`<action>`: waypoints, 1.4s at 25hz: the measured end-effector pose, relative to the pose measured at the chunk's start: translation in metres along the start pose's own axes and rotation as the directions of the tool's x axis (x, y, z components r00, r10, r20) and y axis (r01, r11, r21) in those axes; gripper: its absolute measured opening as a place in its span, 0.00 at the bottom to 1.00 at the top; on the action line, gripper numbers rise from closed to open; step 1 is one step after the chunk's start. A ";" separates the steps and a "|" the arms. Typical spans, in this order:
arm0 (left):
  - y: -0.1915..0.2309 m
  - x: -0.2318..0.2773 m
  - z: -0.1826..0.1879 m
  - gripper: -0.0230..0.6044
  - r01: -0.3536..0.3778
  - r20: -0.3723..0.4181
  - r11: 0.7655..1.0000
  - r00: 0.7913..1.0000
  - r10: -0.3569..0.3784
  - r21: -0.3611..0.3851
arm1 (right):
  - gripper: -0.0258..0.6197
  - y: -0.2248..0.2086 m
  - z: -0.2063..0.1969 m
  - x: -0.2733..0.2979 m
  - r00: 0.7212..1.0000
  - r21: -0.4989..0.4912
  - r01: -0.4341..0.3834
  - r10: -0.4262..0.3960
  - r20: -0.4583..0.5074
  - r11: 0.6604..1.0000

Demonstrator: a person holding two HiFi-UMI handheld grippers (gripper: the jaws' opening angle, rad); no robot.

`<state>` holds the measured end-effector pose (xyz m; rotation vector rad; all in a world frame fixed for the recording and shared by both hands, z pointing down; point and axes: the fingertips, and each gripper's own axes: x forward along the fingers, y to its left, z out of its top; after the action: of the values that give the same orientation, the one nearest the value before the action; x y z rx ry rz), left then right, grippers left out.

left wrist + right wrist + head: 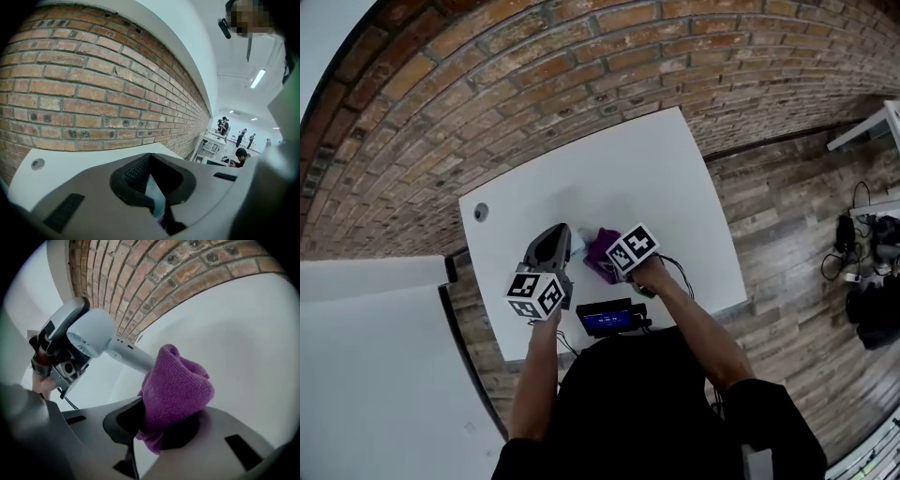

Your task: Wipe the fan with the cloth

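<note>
Left gripper (557,236): jaws closed, a pale sliver of the fan (93,331) pinched between them. Right gripper (164,427): jaws clamped on the bunched purple cloth (176,385). The fan sits between the two grippers over the near part of the white table (656,178), head to the left, white stem running right to meet the cloth. Brick wall (534,75) on the far side.

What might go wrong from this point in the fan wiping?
1. The left claw grips the fan at one end only, so pressure from the cloth on its free end may twist it loose.
2. The cloth sits bunched in the right claw, so hard claw tips may scrape the fan.
</note>
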<state>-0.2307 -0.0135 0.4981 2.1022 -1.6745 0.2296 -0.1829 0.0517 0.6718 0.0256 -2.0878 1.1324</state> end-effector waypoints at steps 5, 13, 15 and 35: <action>0.001 -0.001 0.000 0.04 0.002 0.006 1.000 1.000 -0.002 -0.009 | 0.15 -0.021 0.058 -0.041 0.955 0.117 0.055 -0.087 0.282 0.992; 0.000 -0.002 -0.002 0.04 0.004 0.013 1.000 1.000 -0.004 -0.014 | 0.15 -0.017 0.055 -0.007 0.958 0.128 0.001 -0.037 0.285 0.992; 0.001 -0.002 -0.001 0.04 0.003 0.016 1.000 1.000 -0.003 -0.011 | 0.15 -0.012 0.034 -0.005 0.979 0.126 0.001 -0.026 0.202 0.992; -0.044 -0.046 -0.043 0.04 0.373 -0.011 0.900 0.923 -0.385 -0.227 | 0.15 0.083 0.156 -0.057 0.949 -0.312 -0.061 0.152 0.277 0.948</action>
<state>-0.1939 0.0535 0.5078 2.1732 -1.1633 -0.0203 -0.2648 -0.0293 0.5262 -0.0689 -2.5423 0.9031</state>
